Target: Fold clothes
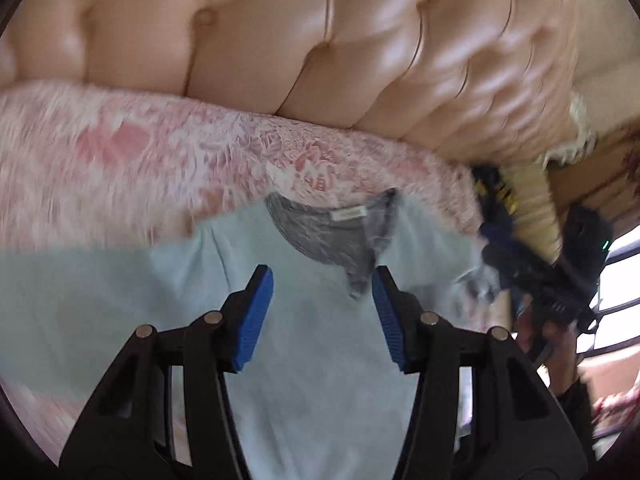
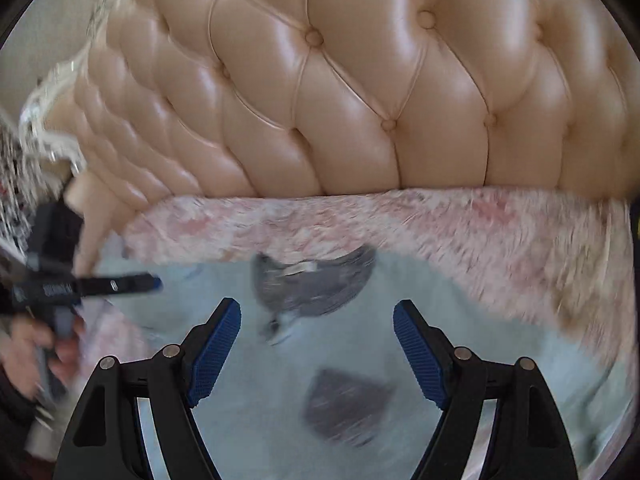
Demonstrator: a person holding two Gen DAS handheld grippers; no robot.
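A light blue T-shirt with a grey collar lies spread on a pink fluffy blanket. My left gripper is open above the shirt's chest, just below the collar. The right gripper shows at the right edge of the left wrist view, by the shirt's sleeve. In the right wrist view the shirt has a grey collar and a grey chest pocket. My right gripper is open above it. The left gripper shows at the left, over the shirt's edge. Both views are motion-blurred.
A tufted beige leather headboard rises behind the blanket. A window is at the far right of the left wrist view. A hand holds the left gripper.
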